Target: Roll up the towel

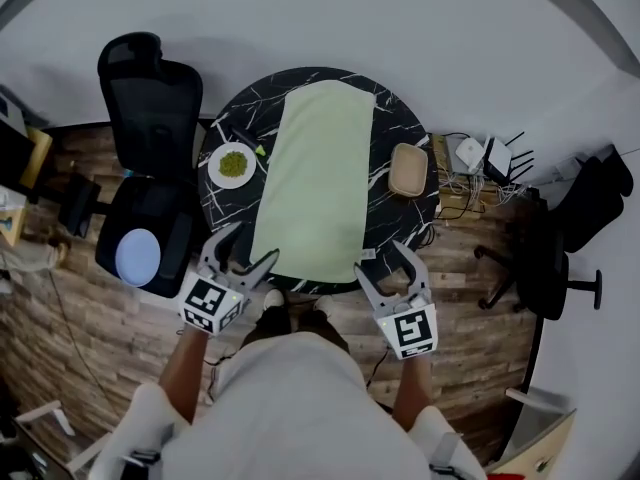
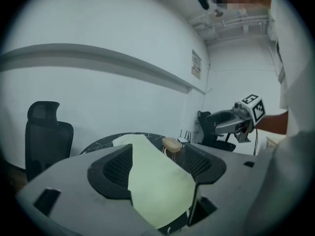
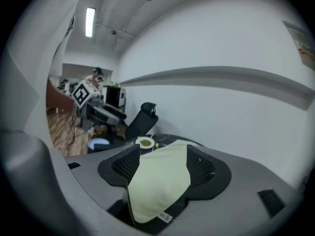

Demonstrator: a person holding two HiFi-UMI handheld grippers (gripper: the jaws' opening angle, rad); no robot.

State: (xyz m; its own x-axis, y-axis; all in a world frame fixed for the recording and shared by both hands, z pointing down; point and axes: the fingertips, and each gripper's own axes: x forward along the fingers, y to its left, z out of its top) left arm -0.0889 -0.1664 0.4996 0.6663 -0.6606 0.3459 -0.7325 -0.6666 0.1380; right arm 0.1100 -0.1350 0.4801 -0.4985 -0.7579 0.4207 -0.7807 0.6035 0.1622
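Observation:
A pale green towel [image 1: 318, 178] lies flat and unrolled along the middle of a round black marble table [image 1: 395, 118]. My left gripper [image 1: 248, 248] hovers open by the towel's near left corner. My right gripper [image 1: 382, 260] hovers open by the near right corner. Nothing sits between either pair of fingers. In the left gripper view the towel [image 2: 152, 176] stretches away between the spread jaws, and the right gripper [image 2: 236, 119] shows off to the side. In the right gripper view the towel [image 3: 160, 181], with a small label at its near hem, lies just ahead of the jaws.
A white plate of green food [image 1: 232, 164] sits left of the towel and a tan oval tray [image 1: 408, 170] to its right. A black office chair [image 1: 150, 108] stands left of the table, a second chair [image 1: 550, 268] to the right, cables and routers [image 1: 480, 158] on the floor.

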